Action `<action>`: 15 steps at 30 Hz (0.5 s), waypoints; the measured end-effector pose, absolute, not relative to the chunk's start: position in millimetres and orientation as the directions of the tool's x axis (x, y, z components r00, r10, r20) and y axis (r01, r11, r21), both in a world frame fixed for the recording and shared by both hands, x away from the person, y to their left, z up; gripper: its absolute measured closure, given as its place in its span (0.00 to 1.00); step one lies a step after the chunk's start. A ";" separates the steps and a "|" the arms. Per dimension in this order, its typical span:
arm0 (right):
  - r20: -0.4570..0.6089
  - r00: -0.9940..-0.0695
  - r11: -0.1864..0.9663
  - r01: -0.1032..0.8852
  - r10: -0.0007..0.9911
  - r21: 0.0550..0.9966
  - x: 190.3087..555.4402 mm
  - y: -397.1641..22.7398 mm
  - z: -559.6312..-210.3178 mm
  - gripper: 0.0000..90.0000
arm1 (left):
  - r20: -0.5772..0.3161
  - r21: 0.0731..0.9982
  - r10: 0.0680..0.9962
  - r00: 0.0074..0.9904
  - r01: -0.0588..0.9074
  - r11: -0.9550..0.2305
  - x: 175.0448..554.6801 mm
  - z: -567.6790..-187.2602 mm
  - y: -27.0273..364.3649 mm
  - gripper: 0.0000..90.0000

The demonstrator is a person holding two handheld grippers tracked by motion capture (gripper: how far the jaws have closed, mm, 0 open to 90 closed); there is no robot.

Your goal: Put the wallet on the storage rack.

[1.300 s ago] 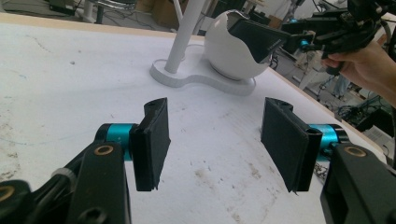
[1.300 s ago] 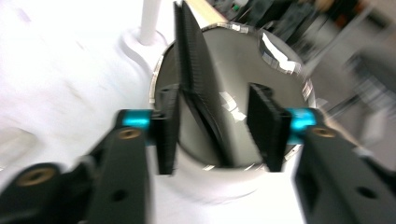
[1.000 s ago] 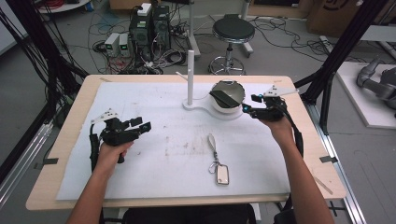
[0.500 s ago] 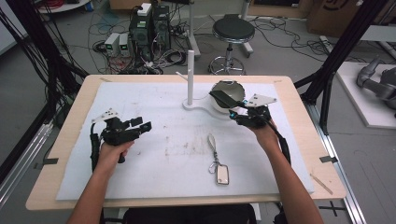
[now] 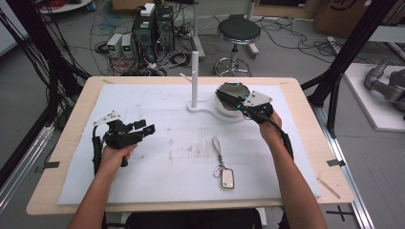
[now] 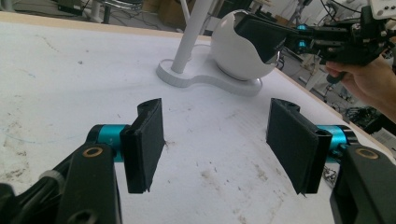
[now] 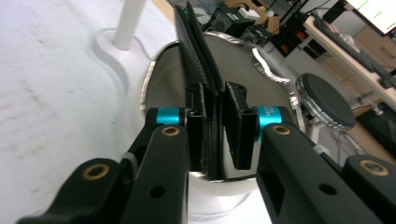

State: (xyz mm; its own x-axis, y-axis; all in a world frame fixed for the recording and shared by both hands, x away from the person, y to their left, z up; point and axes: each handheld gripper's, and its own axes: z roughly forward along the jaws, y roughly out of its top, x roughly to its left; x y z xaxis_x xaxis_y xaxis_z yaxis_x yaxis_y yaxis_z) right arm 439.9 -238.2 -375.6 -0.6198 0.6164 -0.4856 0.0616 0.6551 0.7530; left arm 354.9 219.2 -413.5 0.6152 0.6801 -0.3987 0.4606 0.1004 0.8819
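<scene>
My right claw (image 5: 237,103) sits at about one o'clock on the table (image 5: 71,138), its jaws pressed together on a thin dark flap, a wallet-like card holder (image 7: 196,51), after just closing on it. In the right gripper view the flap stands on edge between the pads, over the mouth of the white bowl (image 7: 154,98) with its shiny inner lining. From the left gripper view I see the same dark flap (image 6: 261,39) held against the top of the round white bowl (image 6: 233,60), with the right claw (image 6: 289,37) coming in from three o'clock and the hand (image 6: 369,84) behind it.

The bowl rests on a white base (image 5: 205,109) that also carries an upright white post (image 5: 195,78), at about twelve o'clock on the table; post and bowl stand just beside each other.

My left claw (image 5: 143,128) hovers at nine o'clock, well apart from the bowl. Its jaws stand apart with nothing between them, only the stained white mat (image 6: 70,70) showing in the gap.

At six o'clock of the bowl, near the table's middle, lies a key fob (image 5: 227,178) on a pale strap (image 5: 218,145), touched by neither claw.
</scene>
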 end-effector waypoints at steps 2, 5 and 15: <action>-0.502 -0.619 0.666 0.047 0.605 0.745 444.0 -240.6 -371.9 0.91 | -0.401 0.881 0.681 0.613 0.461 0.103 354.9 -413.4 220.0 0.41; -0.538 -0.604 0.681 0.012 0.589 0.732 449.7 -242.8 -368.4 0.91 | -0.403 0.880 0.682 0.610 0.463 0.106 354.8 -413.3 220.8 0.41; -0.538 -0.614 0.670 -0.020 0.578 0.743 458.3 -252.1 -369.8 0.88 | -0.408 0.878 0.678 0.612 0.466 0.107 354.5 -413.4 220.4 0.41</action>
State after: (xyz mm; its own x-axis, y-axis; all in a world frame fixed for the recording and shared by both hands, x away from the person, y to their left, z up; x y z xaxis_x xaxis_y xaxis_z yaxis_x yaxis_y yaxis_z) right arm 458.3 -252.1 -369.8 -0.6136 0.5783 -0.5377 -0.0197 0.6695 0.7425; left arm 354.5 220.4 -413.4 0.6117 0.6780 -0.4076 0.4665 0.1070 0.8780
